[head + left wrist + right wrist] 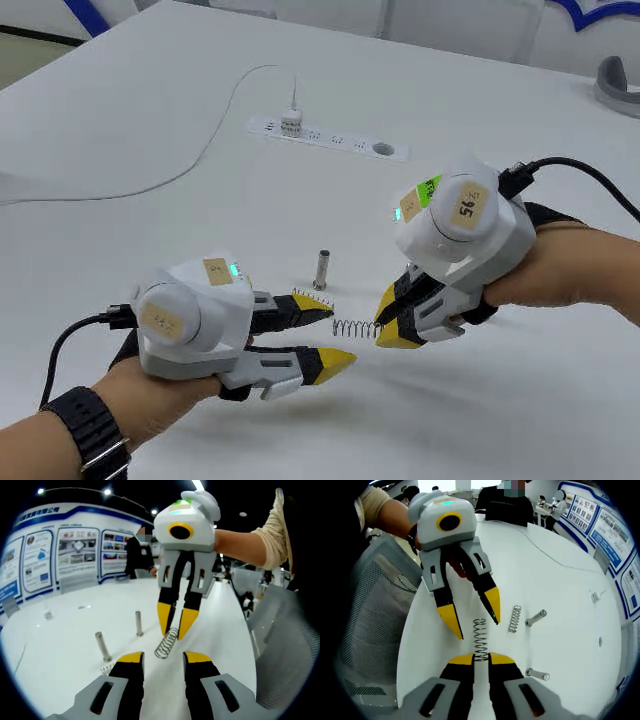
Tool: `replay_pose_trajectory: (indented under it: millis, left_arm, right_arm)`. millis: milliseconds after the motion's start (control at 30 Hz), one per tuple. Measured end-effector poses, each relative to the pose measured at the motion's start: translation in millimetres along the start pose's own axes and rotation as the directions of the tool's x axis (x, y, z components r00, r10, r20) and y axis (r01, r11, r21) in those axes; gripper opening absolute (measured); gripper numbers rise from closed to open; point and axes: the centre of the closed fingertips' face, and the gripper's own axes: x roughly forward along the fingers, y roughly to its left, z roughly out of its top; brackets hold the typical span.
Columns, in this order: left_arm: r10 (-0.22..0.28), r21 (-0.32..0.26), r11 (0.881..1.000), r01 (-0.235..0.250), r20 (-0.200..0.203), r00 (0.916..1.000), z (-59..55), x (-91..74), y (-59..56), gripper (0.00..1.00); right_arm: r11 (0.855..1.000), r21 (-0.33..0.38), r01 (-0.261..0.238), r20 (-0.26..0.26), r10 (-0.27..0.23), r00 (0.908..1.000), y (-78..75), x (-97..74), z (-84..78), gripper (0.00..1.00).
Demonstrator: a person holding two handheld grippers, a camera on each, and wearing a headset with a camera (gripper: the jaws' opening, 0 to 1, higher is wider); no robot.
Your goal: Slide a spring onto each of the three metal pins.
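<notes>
Holding one end of a thin, silvery, open-coiled spring (355, 326), the right gripper (385, 322) is clenched on it and points it sideways over the white table (200, 150). The left gripper (335, 332) is released, its jaws spread near the spring's free end. A good next move would centre the coil over the upright metal pin (322, 268) just behind, keeping it straight so it cannot buckle. A second spring (310, 296) lies beside the left gripper
</notes>
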Motion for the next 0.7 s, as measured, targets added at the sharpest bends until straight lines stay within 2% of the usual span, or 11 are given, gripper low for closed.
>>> replay_pose_trajectory:
  millis: [433,700]
  left_arm:
    - [-0.042,0.038,0.998,0.042,0.006,0.9991,3.0,4.4,-9.2,0.16]
    - [-0.048,0.052,0.998,0.047,0.004,0.9989,3.0,4.7,-10.4,0.13]
  right_arm:
    - [0.998,-0.064,-0.025,-0.007,0.025,0.9997,8.1,1.0,4.5,0.11]
    - [0.996,-0.080,-0.029,-0.014,0.028,0.9995,10.5,0.5,3.9,0.11]
